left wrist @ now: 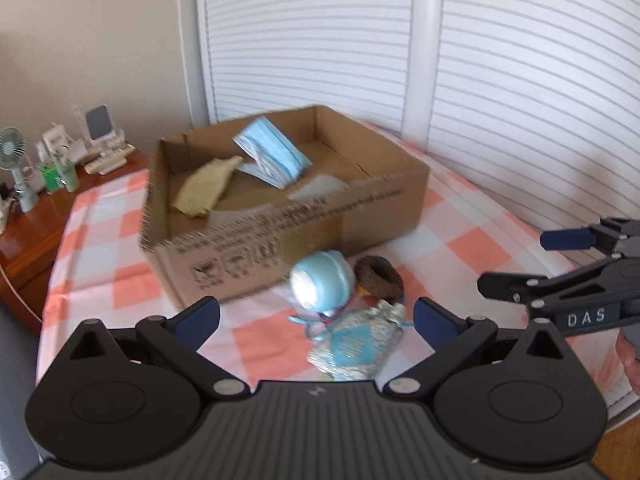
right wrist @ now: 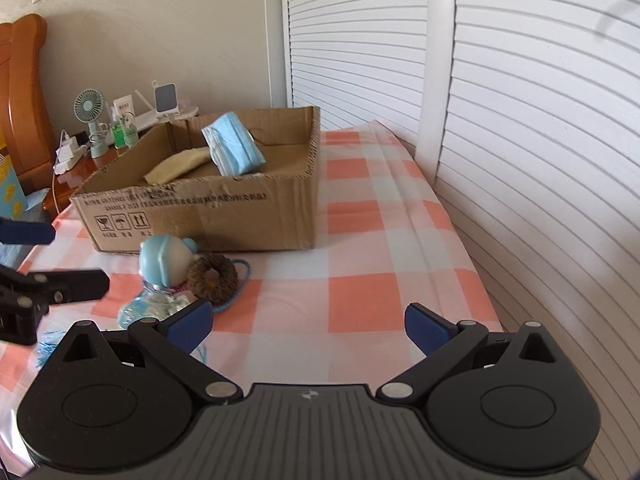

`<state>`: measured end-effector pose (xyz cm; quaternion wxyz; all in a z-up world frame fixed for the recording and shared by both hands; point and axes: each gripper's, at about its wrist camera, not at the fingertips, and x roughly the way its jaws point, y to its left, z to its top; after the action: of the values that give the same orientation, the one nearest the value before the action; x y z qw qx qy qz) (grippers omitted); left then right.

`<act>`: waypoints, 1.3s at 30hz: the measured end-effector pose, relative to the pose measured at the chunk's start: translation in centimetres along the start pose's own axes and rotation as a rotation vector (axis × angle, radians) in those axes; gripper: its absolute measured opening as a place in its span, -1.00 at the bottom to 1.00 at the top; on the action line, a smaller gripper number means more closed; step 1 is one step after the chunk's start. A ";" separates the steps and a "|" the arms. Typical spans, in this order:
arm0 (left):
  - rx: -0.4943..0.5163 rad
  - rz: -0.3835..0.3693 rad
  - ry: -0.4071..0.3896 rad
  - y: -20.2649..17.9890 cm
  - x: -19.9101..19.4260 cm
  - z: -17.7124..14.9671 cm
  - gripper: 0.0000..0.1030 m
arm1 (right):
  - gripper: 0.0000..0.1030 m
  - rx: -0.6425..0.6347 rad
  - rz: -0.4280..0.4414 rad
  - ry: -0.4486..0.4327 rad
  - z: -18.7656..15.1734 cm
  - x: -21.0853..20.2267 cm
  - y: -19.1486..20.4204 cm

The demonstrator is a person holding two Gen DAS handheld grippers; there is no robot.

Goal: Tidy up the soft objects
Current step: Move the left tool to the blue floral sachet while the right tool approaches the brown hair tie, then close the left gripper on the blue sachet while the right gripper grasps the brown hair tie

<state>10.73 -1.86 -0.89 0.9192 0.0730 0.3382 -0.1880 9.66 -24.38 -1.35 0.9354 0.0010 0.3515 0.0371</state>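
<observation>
Matt corrugated cardboard box [right wrist: 224, 216], checked cloth sheet [right wrist: 360, 280], glossy wood nightstand [left wrist: 24, 248]

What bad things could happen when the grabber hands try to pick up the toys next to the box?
1. The blue toy, brown ring and patterned pouch lie bunched together, so the open left gripper might pinch two at once.
2. The pouch's blue strings lie tangled under the toy and could drag it along.
3. The toys lie close to the cardboard box, so a finger could bump its wall.
</observation>
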 end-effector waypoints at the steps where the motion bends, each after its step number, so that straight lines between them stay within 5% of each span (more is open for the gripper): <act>1: 0.011 -0.012 0.012 -0.4 0.5 -0.2 0.99 | 1.00 0.002 -0.008 0.004 -0.1 0.2 -0.3; 17: 0.016 -0.093 0.107 -2.2 4.9 -0.7 0.92 | 1.00 0.021 -0.061 0.072 -1.5 3.3 -3.0; 19: 0.002 -0.124 0.114 -2.2 5.1 -0.6 0.80 | 1.00 0.020 -0.060 0.079 -1.6 3.5 -3.1; 21: 0.002 -0.155 0.140 -2.3 5.3 -0.7 0.48 | 1.00 0.016 -0.062 0.083 -1.7 3.6 -3.1; 25: 0.018 -0.141 0.139 -2.5 4.9 -1.0 0.14 | 1.00 0.008 -0.064 0.088 -1.8 3.6 -2.8; 27: 0.012 -0.163 0.142 -2.5 4.6 -1.1 -0.19 | 1.00 0.003 -0.063 0.092 -1.8 3.7 -2.6; 39: 0.062 -0.263 0.152 -3.6 2.1 -2.9 -0.25 | 1.00 -0.054 -0.067 0.115 -2.1 3.6 -0.9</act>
<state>9.09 -5.06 -4.49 0.8556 0.0702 0.4077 -0.3112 11.02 -25.09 -5.35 0.9141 -0.0380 0.4034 0.0152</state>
